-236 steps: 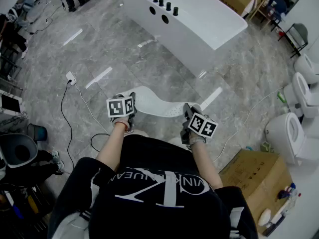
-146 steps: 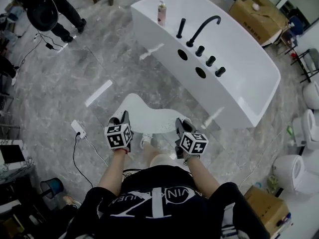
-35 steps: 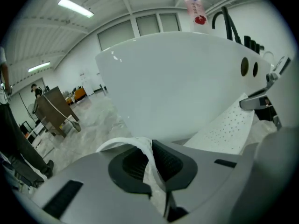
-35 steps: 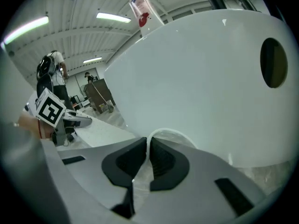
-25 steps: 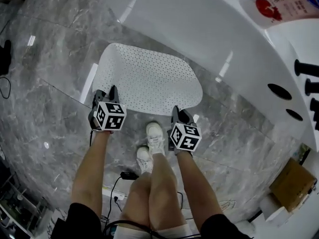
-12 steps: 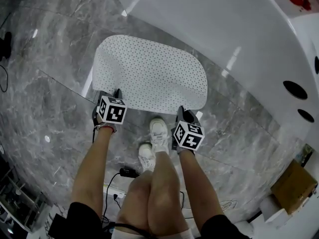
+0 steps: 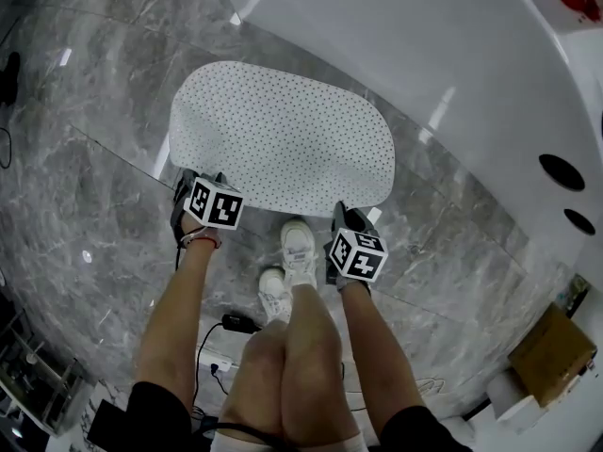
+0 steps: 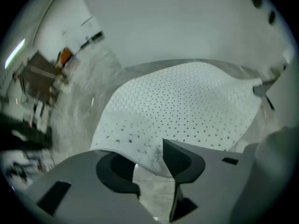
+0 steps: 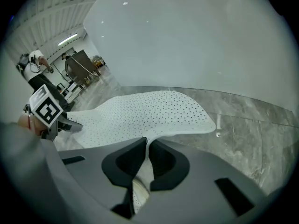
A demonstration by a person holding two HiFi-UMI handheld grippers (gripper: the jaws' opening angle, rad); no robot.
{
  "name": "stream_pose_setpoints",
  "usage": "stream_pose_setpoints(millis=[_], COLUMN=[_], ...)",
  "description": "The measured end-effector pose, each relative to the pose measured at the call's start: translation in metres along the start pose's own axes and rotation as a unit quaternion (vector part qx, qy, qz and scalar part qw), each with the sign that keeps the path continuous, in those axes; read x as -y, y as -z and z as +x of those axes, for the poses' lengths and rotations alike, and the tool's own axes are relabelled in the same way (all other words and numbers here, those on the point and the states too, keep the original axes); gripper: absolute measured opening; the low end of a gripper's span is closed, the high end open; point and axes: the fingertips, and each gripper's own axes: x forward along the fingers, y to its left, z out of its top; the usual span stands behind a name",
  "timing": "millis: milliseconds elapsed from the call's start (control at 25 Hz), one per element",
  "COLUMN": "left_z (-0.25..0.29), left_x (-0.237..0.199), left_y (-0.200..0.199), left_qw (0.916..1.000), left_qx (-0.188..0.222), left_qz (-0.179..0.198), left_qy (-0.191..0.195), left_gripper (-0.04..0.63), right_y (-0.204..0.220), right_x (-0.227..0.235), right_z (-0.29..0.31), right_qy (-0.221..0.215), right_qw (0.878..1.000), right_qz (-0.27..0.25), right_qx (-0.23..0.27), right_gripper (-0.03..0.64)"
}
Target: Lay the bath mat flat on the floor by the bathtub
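Note:
The white perforated bath mat point(image 7: 283, 139) lies spread on the grey marble floor beside the white bathtub point(image 7: 424, 36). My left gripper point(image 7: 198, 179) is at the mat's near left corner. In the left gripper view its jaws point(image 8: 149, 169) have just been opening. They stand apart, and the mat's point(image 8: 187, 106) slightly lifted edge lies loose between them. My right gripper point(image 7: 349, 215) is at the near right corner. In the right gripper view it point(image 9: 147, 146) is shut on the mat's point(image 9: 154, 111) edge, which curls up into the jaws.
The person's white shoes point(image 7: 300, 245) stand just behind the mat, between the grippers. A cable with a power strip point(image 7: 221, 356) lies on the floor by the legs. A cardboard box point(image 7: 556, 356) sits at the lower right. The tub's wall point(image 9: 187, 41) rises right behind the mat.
Both grippers have come down toward the floor and the mat has settled flatter and wider. The left jaws have opened off the mat's corner. The right jaws still pinch it.

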Motion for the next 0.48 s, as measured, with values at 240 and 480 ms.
stream_pose_setpoints(millis=[240,480], left_z=[-0.017,0.010], left_x=[0.019,-0.004], left_y=[-0.030,0.033], left_qw=[0.9567,0.9950], left_qx=[0.053,-0.017], left_qz=[0.263,-0.095], left_qy=[-0.113,0.026], left_gripper=[0.152,0.196], right_y=[0.011,0.015], right_x=[0.003,-0.001], right_z=[0.004,0.010], right_qy=[-0.002,-0.009], right_qw=[1.000,0.999], right_qz=[0.025,0.026], right_qx=[-0.018,-0.023], right_gripper=[0.035,0.035])
